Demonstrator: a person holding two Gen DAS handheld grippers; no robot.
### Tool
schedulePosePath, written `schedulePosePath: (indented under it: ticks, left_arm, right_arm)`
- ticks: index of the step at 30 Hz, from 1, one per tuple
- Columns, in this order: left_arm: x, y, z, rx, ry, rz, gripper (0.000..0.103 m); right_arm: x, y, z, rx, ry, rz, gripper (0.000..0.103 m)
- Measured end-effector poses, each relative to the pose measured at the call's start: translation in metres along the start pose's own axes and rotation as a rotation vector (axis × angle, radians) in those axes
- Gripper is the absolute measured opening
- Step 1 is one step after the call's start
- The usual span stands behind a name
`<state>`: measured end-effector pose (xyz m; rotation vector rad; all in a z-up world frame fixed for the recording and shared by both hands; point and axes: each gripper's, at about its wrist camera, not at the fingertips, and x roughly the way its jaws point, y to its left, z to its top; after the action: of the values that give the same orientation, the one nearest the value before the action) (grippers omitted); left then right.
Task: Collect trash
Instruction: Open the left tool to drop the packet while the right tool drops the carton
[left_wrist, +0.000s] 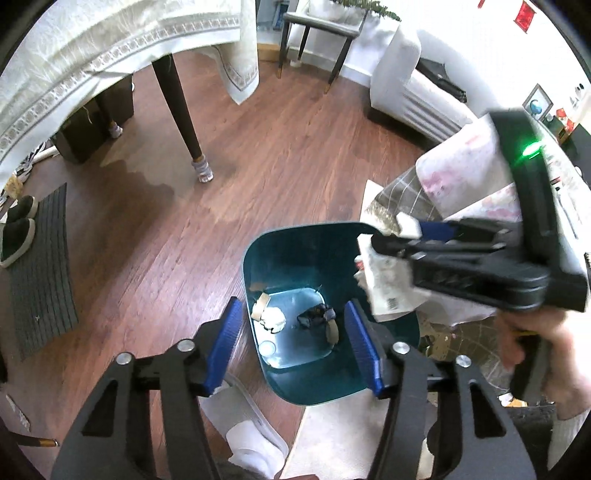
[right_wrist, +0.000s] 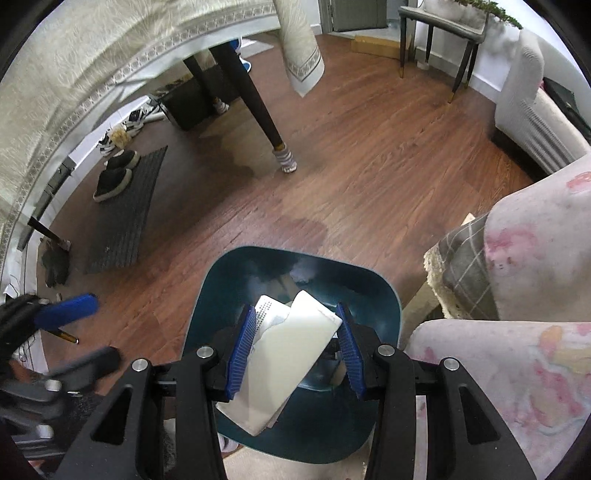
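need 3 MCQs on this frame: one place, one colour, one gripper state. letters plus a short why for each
1. Where is the white packaging that the right gripper grips?
A. Over the open bin
B. On the doormat
C. On the chair

2. What colour is the bin?
A. Red
B. Dark teal
C. Yellow

3. What is the state of the left gripper?
A. Shut on a tissue
B. Shut on the bin rim
C. Open, holding nothing

Answers:
1. A: in the right wrist view the packaging sits between the blue pads with the bin mouth right behind it.
2. B: its walls and rim show dark teal in both views.
3. C: in the left wrist view the blue pads stand apart and only the bin's inside, with scraps at the bottom, shows between them.
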<state>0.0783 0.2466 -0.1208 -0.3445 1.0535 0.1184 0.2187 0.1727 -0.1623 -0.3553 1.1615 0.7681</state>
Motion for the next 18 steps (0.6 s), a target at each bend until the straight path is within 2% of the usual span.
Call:
schedulePosePath:
  ticks: [6, 12, 18]
  left_arm:
    - [-0.024, 0.001, 0.01, -0.02, -0.065, -0.004, 0.045]
    - [-0.043, -0.01, 0.019, -0.015, -0.123, -0.032, 0.044]
    - [-0.056, -0.015, 0.022, -0.006, -0.15, -0.06, 0.044]
  right_arm:
    - [0.031, -0.002, -0.007, 0.021, 0.072, 0.01, 0.045]
    - [0.051, -0.002, -0.021, 0.004, 0.131, -0.01, 0.046]
    - [0.068, 0.0, -0.034, -0.023, 0.198, -0.037, 0.054]
